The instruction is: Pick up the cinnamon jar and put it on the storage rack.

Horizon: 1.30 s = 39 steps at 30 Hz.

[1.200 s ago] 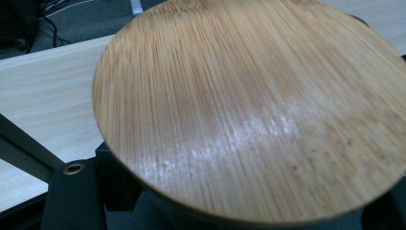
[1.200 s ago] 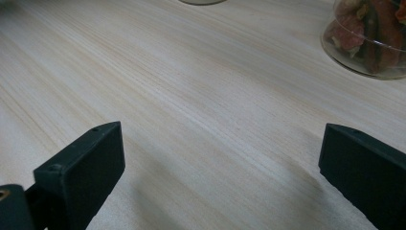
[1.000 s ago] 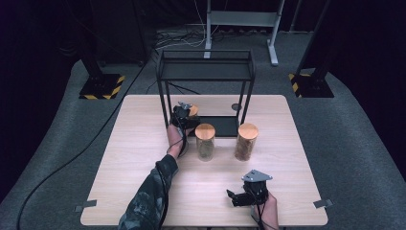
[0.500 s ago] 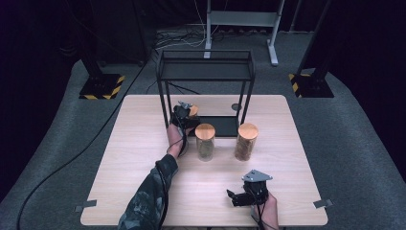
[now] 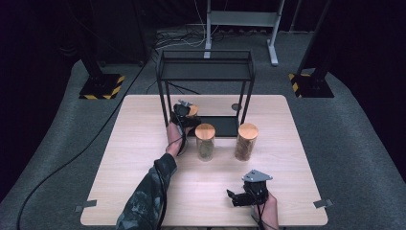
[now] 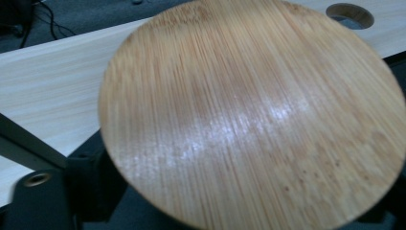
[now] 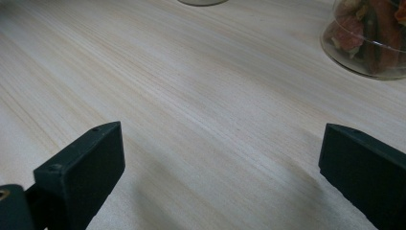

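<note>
left gripper [image 5: 184,116] sits at the left end of the rack [image 5: 206,72], low, at the black lower shelf [image 5: 225,125], toward the table's [image 5: 143,143] far edge. a jar [image 5: 192,110] with a bamboo lid is right at its jaws, standing on the left end of that shelf. in the left gripper view the lid [image 6: 249,115] lies close under the camera, round and level, with dark jaw parts visible at its lower left and lower right rim. the jaws have just been opening; the jar is between them, but whether the pads still press on it cannot be told from either view. the person's left hand and camouflage sleeve [image 5: 148,196] reach in from the near edge to that gripper.

two more jars stand upright on the table just in front of the rack: middle jar [image 5: 205,142] near the left gripper, and right jar [image 5: 246,141] off the shelf's right end. they are apart from each other.

right gripper [image 5: 242,197] rests near the table's near edge, right of centre, well apart from the jars. its jaws stand wide apart with nothing between them; in the right gripper view bare wood lies between the two black pads, and the base of a glass jar [image 7: 368,43] with reddish contents shows at the upper right.

a round hole [image 5: 235,107] in the tabletop lies behind the rack's right leg.
</note>
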{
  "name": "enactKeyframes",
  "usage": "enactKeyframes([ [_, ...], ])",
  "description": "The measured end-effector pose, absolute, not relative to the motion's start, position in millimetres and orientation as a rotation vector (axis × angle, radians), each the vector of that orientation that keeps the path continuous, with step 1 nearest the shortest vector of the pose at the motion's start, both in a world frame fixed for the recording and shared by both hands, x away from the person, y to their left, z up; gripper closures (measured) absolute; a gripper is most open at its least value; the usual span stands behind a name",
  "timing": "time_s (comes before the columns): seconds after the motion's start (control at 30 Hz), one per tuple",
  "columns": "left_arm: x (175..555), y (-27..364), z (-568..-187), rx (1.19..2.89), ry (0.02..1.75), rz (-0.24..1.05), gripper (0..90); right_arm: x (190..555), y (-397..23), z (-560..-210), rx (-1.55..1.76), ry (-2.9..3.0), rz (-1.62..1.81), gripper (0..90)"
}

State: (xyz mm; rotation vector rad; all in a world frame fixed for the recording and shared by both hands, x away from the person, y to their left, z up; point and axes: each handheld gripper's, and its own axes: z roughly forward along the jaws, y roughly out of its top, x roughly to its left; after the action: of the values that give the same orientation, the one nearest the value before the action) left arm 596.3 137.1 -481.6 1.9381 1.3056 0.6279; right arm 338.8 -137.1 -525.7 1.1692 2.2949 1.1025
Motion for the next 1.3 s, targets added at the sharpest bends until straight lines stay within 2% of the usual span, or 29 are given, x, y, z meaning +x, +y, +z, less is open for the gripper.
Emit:
enactKeyframes([
  [0.3,595,138,-464,1.951,1.289,0.613,0.2,339,-137,-526,1.169,2.295,1.102,1.1],
  [0.93,585,136,-426,1.900,1.226,0.583,0.1,339,-137,-526,1.169,2.295,1.101,1.0],
  [1.3,565,132,-405,1.891,1.172,0.579,0.1,339,-137,-526,1.169,2.293,1.099,0.9],
])
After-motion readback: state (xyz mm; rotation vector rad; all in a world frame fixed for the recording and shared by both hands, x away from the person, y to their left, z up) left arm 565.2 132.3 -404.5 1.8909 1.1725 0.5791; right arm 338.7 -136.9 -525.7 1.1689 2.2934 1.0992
